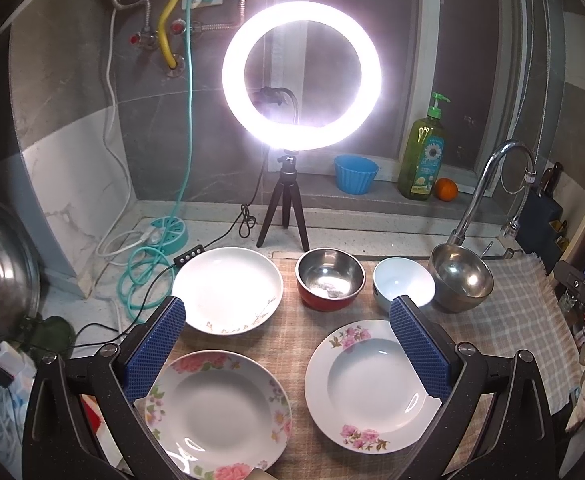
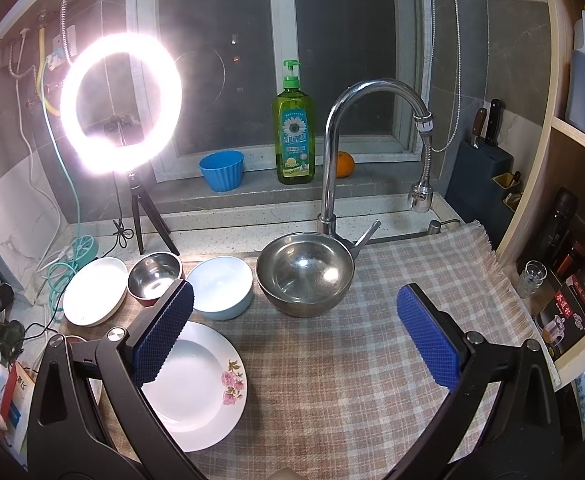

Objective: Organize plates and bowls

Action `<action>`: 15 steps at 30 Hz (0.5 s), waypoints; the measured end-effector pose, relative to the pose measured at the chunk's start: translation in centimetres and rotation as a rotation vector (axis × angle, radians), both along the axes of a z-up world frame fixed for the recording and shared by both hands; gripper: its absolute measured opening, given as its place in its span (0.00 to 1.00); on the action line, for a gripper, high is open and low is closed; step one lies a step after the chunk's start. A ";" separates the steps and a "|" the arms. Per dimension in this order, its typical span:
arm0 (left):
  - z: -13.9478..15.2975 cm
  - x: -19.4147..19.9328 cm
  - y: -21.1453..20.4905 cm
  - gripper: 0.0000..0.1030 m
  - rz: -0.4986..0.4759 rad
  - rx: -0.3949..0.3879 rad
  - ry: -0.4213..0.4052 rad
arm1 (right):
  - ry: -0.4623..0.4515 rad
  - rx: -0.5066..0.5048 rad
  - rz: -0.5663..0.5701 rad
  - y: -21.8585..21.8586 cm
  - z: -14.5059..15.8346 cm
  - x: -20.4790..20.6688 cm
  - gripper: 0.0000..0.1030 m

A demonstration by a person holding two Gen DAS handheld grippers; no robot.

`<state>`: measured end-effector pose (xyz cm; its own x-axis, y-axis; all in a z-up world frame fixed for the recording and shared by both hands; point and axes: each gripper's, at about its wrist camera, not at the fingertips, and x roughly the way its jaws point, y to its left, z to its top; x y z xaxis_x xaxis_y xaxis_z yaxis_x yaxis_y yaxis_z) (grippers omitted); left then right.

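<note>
Three plates lie on the checked cloth (image 1: 524, 312): a flowered plate (image 1: 220, 412) near left, a pink-flower plate (image 1: 368, 384) near right, a white plate (image 1: 228, 288) behind. A red-sided steel bowl (image 1: 329, 283), a pale blue bowl (image 1: 402, 284) and a large steel bowl (image 1: 461, 282) stand in a row at the back. My left gripper (image 1: 288, 320) is open and empty above the plates. My right gripper (image 2: 296, 308) is open and empty above the cloth, in front of the large steel bowl (image 2: 304, 272), with the pink-flower plate (image 2: 196, 384) at its left finger.
A lit ring light on a tripod (image 1: 284, 216) stands behind the bowls. A tap (image 2: 332, 152) rises behind the large steel bowl. A blue cup (image 2: 222, 170), soap bottle (image 2: 294, 136) and orange (image 2: 344, 164) sit on the sill. Cables (image 1: 144, 276) and a pot lid (image 1: 0, 272) lie left.
</note>
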<state>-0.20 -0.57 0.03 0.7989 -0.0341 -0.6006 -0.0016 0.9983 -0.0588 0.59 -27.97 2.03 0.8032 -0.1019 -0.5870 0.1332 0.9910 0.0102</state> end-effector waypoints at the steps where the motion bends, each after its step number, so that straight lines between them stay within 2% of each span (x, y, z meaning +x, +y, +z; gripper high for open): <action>1: 0.0 0.0 0.0 0.99 -0.001 0.000 0.002 | 0.000 0.002 0.000 -0.1 0.0 0.0 1.00; 11: -0.6 0.4 0.1 0.98 -0.007 -0.004 0.022 | 0.008 0.000 -0.003 0.0 -0.4 0.1 1.00; 15: -1.1 0.6 0.2 0.94 -0.014 -0.003 0.040 | 0.014 0.005 0.001 0.1 -0.2 0.3 1.00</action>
<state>0.35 -0.35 -1.05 0.7738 -0.0475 -0.6316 0.0104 0.9980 -0.0624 0.85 -27.90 1.86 0.7949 -0.0982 -0.5988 0.1326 0.9911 0.0136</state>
